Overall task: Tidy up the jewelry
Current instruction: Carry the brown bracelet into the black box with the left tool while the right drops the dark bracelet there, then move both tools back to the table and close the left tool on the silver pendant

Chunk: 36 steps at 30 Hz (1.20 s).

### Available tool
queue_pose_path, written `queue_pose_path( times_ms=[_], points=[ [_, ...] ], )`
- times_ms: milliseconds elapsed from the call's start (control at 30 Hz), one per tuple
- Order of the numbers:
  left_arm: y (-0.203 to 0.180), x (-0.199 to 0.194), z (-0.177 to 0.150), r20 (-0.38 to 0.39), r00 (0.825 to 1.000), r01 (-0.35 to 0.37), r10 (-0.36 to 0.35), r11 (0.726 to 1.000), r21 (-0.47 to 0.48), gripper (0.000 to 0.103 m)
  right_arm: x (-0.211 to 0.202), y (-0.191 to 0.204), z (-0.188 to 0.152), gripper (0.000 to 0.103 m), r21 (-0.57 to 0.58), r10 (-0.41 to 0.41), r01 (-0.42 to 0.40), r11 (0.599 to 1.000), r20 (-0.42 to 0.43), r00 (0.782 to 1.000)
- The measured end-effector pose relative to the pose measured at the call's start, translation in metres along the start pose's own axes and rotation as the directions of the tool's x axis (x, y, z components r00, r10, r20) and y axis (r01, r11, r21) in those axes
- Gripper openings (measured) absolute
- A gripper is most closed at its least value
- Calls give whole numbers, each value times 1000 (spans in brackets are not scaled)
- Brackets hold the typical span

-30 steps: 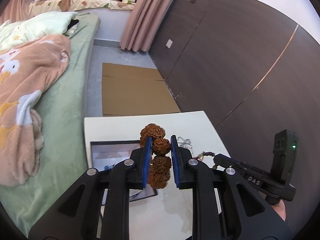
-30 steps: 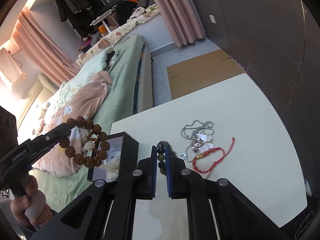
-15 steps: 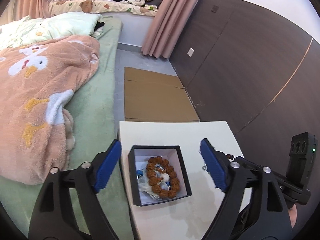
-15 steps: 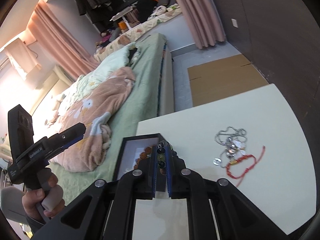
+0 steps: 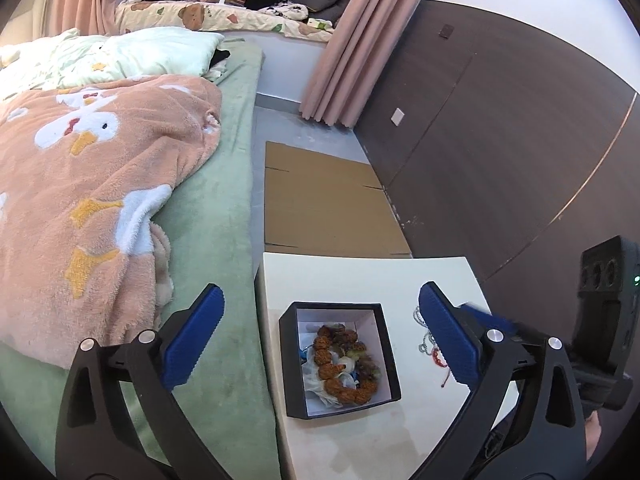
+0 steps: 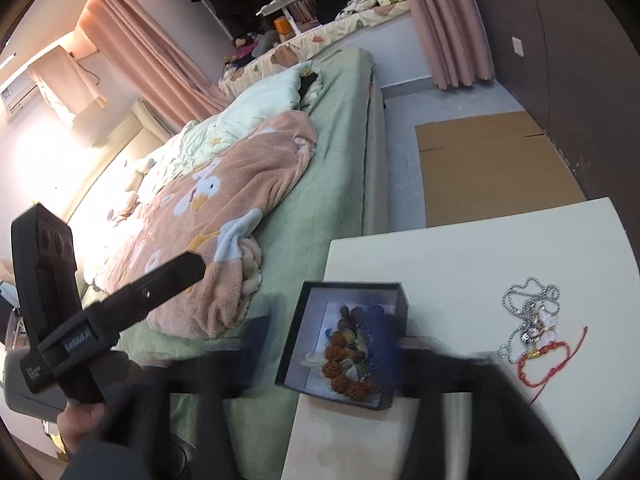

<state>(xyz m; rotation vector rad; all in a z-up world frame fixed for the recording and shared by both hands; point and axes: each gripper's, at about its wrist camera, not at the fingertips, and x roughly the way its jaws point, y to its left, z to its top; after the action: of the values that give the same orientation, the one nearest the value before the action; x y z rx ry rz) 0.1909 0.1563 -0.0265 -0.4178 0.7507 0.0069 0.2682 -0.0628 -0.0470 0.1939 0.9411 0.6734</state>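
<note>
Black box (image 5: 289, 364) with white lining, brown beads (image 5: 332, 372); peach blanket (image 5: 80, 200) patterned with white ducks

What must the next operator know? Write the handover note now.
Left gripper: open, jaws just opened wide, nothing between them, above the box.
Right gripper: blurred, jaws just opened, apart, nothing visibly held, also over the box.
Done: brown bead bracelet lies in the box with other small pieces.
Left: silver chain and red cord bracelet, tangled together on the table right of the box, still to go in.
</note>
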Motion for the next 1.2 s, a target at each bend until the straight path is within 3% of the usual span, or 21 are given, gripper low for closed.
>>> queue_pose_path(
  times_ms=[167, 433, 733, 1200],
  points=[
    [-8, 5, 0, -7, 1000, 1, -1, 1000, 13, 97, -15, -17, 10, 75, -22, -52, 52, 998, -5, 999],
    [-39, 19, -4, -30, 999, 31, -29, 998, 64, 97, -48, -61, 9, 95, -41, -164, 165, 985, 14, 986],
    [-89, 42, -17, -81, 995, 67, -54, 984, 166, 97, -61, -136, -10, 95, 111, -210, 210, 971, -18, 978],
    [-155, 91, -38, -166, 980, 142, -107, 966, 217, 96, -88, -188, -24, 92, 221, -226, 222, 950, -6, 974]
  ],
)
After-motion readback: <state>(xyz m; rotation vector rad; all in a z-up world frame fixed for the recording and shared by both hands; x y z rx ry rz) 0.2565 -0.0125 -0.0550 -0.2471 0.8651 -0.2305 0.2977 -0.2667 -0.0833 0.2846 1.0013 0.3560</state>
